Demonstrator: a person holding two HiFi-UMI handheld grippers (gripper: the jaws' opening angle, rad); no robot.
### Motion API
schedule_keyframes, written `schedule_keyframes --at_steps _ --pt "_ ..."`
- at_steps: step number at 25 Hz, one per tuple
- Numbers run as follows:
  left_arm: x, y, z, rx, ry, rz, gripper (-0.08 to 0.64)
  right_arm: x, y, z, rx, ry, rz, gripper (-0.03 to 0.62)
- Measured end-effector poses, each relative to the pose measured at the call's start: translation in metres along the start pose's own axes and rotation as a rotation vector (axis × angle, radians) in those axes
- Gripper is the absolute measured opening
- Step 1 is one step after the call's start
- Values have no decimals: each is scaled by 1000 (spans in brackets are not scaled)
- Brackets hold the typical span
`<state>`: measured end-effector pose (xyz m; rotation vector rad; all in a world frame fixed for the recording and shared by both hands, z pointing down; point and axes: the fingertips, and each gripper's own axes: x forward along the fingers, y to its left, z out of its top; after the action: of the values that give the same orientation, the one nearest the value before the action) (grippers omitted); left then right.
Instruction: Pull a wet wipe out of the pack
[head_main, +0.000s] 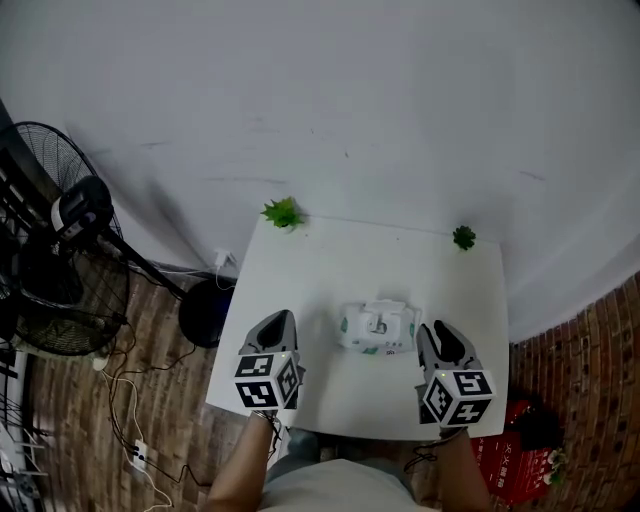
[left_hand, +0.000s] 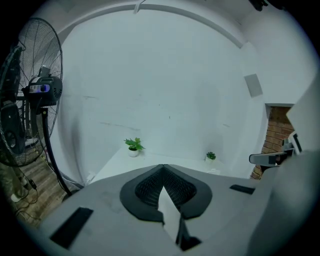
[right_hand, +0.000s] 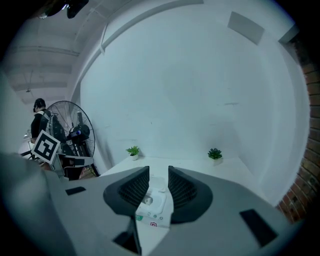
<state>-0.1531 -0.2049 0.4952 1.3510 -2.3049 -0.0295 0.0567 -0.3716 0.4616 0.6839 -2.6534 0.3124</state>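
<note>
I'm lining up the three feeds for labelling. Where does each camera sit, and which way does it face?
Head view: on the person's head, looking steeply down at the table and wipes pack; both forearms, the left gripper and the right gripper show.
Left gripper view: on the left gripper, facing the wall; its shut jaws show.
Right gripper view: on the right gripper, facing the wipes pack; its open jaws show.
Both gripper views share the leafy plant and the fan.

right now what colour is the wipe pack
The wet wipe pack is mostly white with green patches, clearest in the head view.
</note>
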Motion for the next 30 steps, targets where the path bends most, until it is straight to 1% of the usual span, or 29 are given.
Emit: schedule_keyframes --at_steps 5,11,15,18,25,30 --pt "-2 6 -5 10 2 16 2 14 10 -8 -80 58 54 115" --pt "-3 18 -32 -10 45 62 2 36 17 -26 -146 134 133 112" --pt "-7 20 -41 -19 60 76 2 49 20 -40 -200 187 188 111" --pt "-7 22 -44 -12 65 86 2 59 24 -51 -234 235 231 109" --pt "-9 31 -44 -49 54 112 2 77 36 -73 -289 328 306 106" --pt "-12 40 -50 -75 52 146 2 85 41 -87 -343 385 340 104"
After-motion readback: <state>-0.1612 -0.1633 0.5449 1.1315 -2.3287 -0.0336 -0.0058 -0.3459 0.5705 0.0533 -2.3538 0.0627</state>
